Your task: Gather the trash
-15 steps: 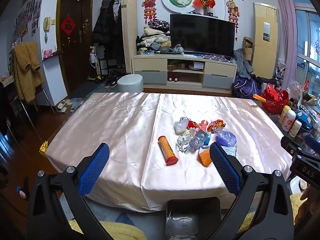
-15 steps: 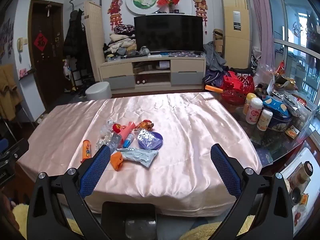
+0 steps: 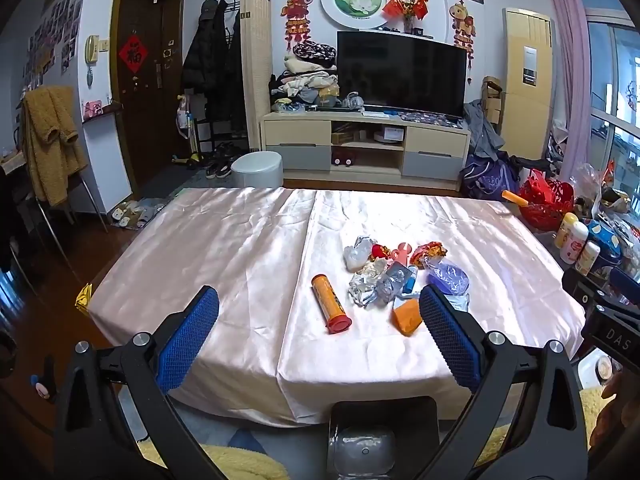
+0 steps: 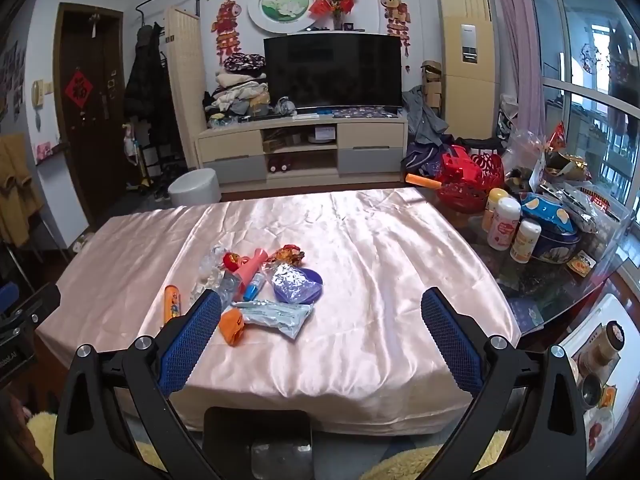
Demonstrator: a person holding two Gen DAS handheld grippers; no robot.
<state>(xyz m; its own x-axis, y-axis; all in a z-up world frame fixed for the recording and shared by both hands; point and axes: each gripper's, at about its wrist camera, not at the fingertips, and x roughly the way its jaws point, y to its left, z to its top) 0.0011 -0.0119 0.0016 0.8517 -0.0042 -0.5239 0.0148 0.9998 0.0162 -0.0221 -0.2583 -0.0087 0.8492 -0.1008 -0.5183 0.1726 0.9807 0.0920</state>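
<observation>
Two grippers I hold before the table: my left gripper (image 3: 319, 328) and my right gripper (image 4: 321, 330), both with fingers wide apart and holding nothing. On the pink tablecloth (image 3: 224, 248) beyond them lies the trash pile (image 3: 394, 276): an orange tube (image 3: 331, 309), an orange wrapper (image 4: 233, 326), crumpled foil (image 3: 366, 284). Far behind stands the television (image 3: 401, 73).
</observation>
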